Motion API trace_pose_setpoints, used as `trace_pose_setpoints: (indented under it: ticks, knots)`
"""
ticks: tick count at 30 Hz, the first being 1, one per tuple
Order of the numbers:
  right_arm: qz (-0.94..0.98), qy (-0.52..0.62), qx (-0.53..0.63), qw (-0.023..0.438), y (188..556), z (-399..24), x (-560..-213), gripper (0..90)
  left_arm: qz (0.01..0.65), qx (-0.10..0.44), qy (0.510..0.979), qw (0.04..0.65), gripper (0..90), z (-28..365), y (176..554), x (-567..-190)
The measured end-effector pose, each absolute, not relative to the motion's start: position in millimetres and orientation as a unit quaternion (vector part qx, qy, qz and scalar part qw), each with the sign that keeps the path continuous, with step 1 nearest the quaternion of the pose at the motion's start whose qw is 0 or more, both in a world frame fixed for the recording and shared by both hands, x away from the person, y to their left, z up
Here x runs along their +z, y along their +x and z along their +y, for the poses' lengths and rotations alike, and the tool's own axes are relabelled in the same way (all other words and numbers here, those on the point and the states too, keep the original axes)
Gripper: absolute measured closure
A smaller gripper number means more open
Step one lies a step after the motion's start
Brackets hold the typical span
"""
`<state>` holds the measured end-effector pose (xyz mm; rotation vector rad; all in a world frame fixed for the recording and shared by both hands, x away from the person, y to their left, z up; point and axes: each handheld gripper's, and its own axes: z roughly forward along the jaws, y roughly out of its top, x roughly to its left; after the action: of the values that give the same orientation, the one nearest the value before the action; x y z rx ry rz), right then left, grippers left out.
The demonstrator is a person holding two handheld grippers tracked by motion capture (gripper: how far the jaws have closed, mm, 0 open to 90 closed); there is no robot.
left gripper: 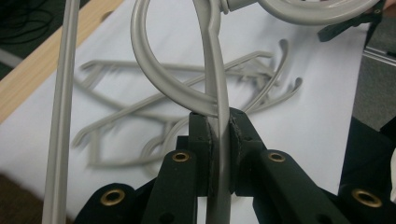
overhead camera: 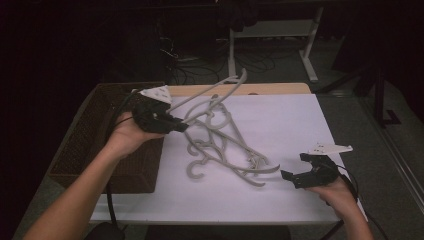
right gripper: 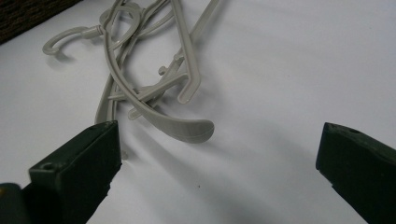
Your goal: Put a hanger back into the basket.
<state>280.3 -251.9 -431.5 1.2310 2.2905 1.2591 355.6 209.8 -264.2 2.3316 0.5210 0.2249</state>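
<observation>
Several grey plastic hangers (overhead camera: 227, 145) lie tangled on the white table cover (overhead camera: 280, 115). My left gripper (overhead camera: 176, 125) is shut on one grey hanger (overhead camera: 220, 89) and holds it lifted above the pile, its arm slanting up to the right. In the left gripper view the black pads (left gripper: 209, 140) pinch that hanger's flat bar (left gripper: 220, 107), with its hook (left gripper: 154, 70) curling just above. At the table's right my right gripper (overhead camera: 296, 169) rests open, pointing left at the pile. Its jaws stand wide apart in the right gripper view, with a hanger end (right gripper: 187, 128) lying ahead of them.
A dark woven basket (overhead camera: 107, 145) sits at the table's left edge, under my left hand. Bare wood of the table (overhead camera: 270, 89) shows along the far edge. Beyond it stand white table legs (overhead camera: 310, 50) and cables on a dark floor.
</observation>
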Motion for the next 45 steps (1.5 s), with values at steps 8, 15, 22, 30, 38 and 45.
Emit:
trace_pose_setpoints:
  ticks: [8, 15, 22, 30, 38, 45]
  knots:
    - [0.788, 0.424, 0.429, 0.125, 281, -251, -433, 0.0, 0.245, 0.107, 0.896, 0.354, 81.9, 273, 350, -266]
    - [0.786, 0.43, 0.424, 0.127, 282, -251, -434, 0.0, 0.281, 0.114, 0.883, 0.359, 81.9, 325, 343, -275]
    - [0.787, 0.435, 0.419, 0.128, 284, -250, -435, 0.0, 0.311, 0.109, 0.872, 0.361, 81.9, 367, 344, -290]
    - [0.788, 0.436, 0.416, 0.129, 285, -249, -436, 0.0, 0.337, 0.106, 0.866, 0.353, 81.8, 390, 345, -305]
    - [0.788, 0.436, 0.415, 0.129, 286, -249, -437, 0.0, 0.369, 0.089, 0.852, 0.361, 81.7, 409, 352, -321]
    - [0.789, 0.435, 0.415, 0.13, 286, -248, -436, 0.0, 0.368, 0.077, 0.863, 0.337, 81.6, 404, 359, -332]
